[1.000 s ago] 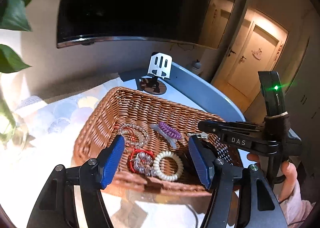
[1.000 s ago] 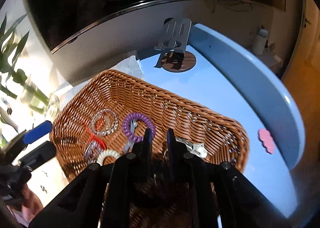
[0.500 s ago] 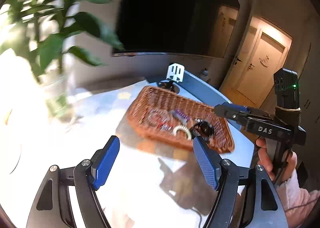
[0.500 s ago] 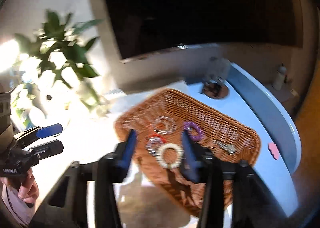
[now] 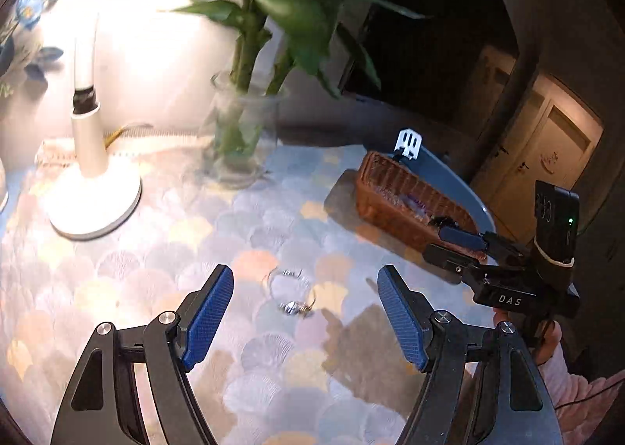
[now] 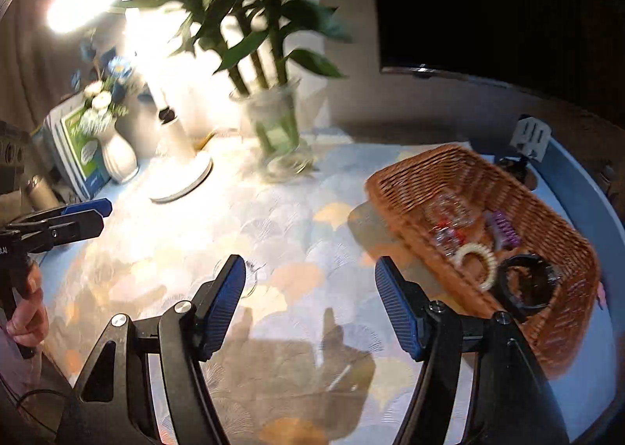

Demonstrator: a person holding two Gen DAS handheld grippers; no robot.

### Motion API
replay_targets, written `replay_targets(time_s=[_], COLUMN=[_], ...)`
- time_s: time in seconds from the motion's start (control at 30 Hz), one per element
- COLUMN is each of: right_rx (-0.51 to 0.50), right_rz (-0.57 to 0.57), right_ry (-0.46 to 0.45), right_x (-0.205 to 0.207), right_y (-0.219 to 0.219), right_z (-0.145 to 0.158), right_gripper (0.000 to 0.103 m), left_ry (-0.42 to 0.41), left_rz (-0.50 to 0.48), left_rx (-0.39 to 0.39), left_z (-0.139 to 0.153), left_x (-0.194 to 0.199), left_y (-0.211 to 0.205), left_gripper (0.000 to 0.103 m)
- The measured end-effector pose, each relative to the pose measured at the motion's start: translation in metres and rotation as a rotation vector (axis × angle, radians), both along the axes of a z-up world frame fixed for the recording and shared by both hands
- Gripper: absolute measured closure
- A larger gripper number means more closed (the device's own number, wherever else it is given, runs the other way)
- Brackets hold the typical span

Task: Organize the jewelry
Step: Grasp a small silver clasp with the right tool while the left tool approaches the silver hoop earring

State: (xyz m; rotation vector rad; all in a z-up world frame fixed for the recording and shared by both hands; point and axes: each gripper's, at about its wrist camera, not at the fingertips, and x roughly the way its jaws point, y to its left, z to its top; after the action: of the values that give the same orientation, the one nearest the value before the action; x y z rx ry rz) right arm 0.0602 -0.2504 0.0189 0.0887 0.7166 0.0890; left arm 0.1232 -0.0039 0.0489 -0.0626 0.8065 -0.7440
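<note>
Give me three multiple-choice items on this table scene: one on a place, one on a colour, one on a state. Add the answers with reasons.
1. Where does the thin silver bracelet lie?
A. in the woven brown wicker basket
B. on the scallop-patterned tablecloth, ahead of the left gripper
C. around the lamp base

2. What colour is the spiral hair tie in the basket?
A. purple
B. green
C. yellow

3. How does the right gripper stand?
A. shut on a bracelet
B. shut on nothing
C. apart and opening, nothing between its fingers

Answers:
1 B: it rests on the cloth, outside the basket.
2 A: it shows purple beside the cream beaded bracelet.
3 C: only tablecloth shows between the blue fingers.
</note>
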Motion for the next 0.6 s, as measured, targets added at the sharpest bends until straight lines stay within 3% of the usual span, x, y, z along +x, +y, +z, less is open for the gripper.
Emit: replay_targets(time_s=[0.27,0.4,0.47,0.53,0.6], right_rx=[-0.064,-0.072,-0.055,-0.023,0.006], right_rz=[0.077,0.119,0.143,0.177,0.2], right_ry=[0.074,0.12,0.149,0.184,0.215], right_x=[0.009,0.015,0.02,0.024,0.03], right_y=[0.028,0.038,0.042,0.048,0.054], right_z=[-0.031,-0.043,-0.05,-0.059,-0.067], right_gripper=[0.032,0.037,0.042,0.052,0.053], left_ry=[0.07,0.131,0.149,0.162,0.187], left_rz=[-0.014,-0.021,-0.015,-0.022,-0.028], left_rx=[0.048,0.038,0.078,0.106,0.117], left_z=[-0.044,-0.063,-0.074,-0.085,-0.095], left_x=[0.019,0.043,0.054,0.063,0.071], left_y=[-0.009,-0.022,-0.031,-0.041,-0.048], left_gripper=[0.027,0.039,0.043,0.054,0.057])
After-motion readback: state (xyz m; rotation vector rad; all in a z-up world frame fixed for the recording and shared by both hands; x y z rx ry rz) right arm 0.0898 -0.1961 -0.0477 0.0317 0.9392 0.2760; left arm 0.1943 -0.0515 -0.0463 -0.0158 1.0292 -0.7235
